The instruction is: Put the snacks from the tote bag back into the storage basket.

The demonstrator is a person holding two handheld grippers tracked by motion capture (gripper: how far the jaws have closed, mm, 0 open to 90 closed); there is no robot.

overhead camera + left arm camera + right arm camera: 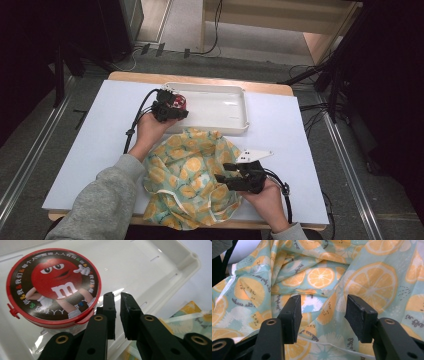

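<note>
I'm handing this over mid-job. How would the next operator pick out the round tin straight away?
Find the white tray at the far side of the table, beyond the orange-print cloth. At the tray's left end, just ahead of the left tongs, sits the round tin. Its red rim and lid with a red cartoon candy character marked with a white "m" set it apart.

Even overhead light fell bright on the white table [100,150] while the surroundings stayed dark, glare streaked the glossy tray [160,270], and the close black jaws showed slightly soft in both gripper views.
</note>
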